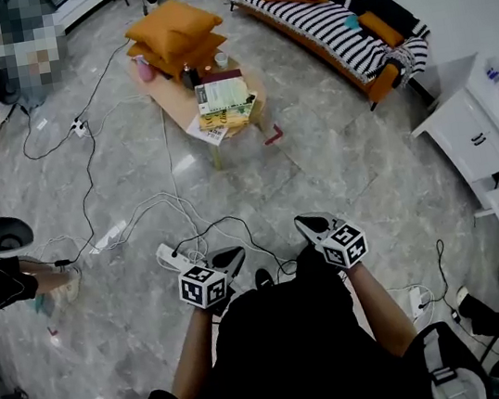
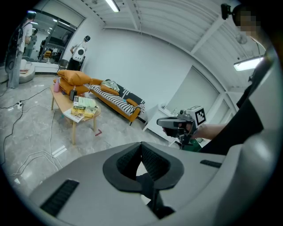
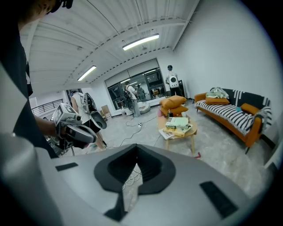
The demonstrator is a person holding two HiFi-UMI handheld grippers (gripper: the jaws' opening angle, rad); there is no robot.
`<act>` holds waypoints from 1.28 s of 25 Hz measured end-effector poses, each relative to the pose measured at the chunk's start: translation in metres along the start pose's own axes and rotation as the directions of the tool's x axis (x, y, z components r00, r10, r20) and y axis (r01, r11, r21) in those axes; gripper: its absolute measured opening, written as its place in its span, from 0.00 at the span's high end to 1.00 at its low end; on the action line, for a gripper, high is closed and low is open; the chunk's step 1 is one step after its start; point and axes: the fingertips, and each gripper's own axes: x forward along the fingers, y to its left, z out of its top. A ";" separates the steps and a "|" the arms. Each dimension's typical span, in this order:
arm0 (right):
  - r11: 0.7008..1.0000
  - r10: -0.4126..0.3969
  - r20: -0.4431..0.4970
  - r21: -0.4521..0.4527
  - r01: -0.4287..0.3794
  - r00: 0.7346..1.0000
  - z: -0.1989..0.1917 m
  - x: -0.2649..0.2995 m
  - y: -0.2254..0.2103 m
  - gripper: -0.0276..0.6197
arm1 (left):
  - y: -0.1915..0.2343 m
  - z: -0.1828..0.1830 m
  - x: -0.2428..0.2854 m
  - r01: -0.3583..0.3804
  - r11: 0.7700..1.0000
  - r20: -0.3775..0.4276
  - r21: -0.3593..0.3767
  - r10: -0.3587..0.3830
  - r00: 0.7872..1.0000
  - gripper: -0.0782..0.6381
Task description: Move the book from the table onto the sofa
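**Both claws closed, book on the table**

Head view: your left gripper (image 1: 231, 261) and right gripper (image 1: 311, 225) sit low at centre. The book (image 1: 224, 92) lies on the table (image 1: 177, 109), upper centre, left of the sofa (image 1: 336, 34).
Left gripper view: jaws pressed together on nothing.
Right gripper view: jaws likewise together and empty, with the book at centre right.

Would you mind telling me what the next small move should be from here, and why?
Probably step forward toward the table. The stack of books lies on it, far across the floor from the left hand-held gripper and the right hand-held gripper, both shut and empty. Nothing can be grasped from here; the sofa stands beyond the table.
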 end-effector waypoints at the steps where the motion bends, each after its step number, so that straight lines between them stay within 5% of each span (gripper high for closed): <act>1: 1.000 0.000 0.002 0.002 0.000 1.000 0.001 -0.001 -0.002 0.95 | -0.001 0.000 0.001 -0.001 1.000 -0.002 -0.001 0.001 1.000 0.88; 14: 0.999 0.037 -0.035 0.012 -0.037 0.999 0.006 -0.012 -0.060 0.95 | -0.009 0.029 0.037 -0.056 0.998 -0.013 -0.029 0.055 0.998 0.88; 32: 0.978 0.194 -0.106 -0.055 -0.201 0.975 0.036 -0.014 -0.169 0.95 | -0.040 0.085 0.146 -0.143 0.982 0.015 -0.119 0.146 0.989 0.88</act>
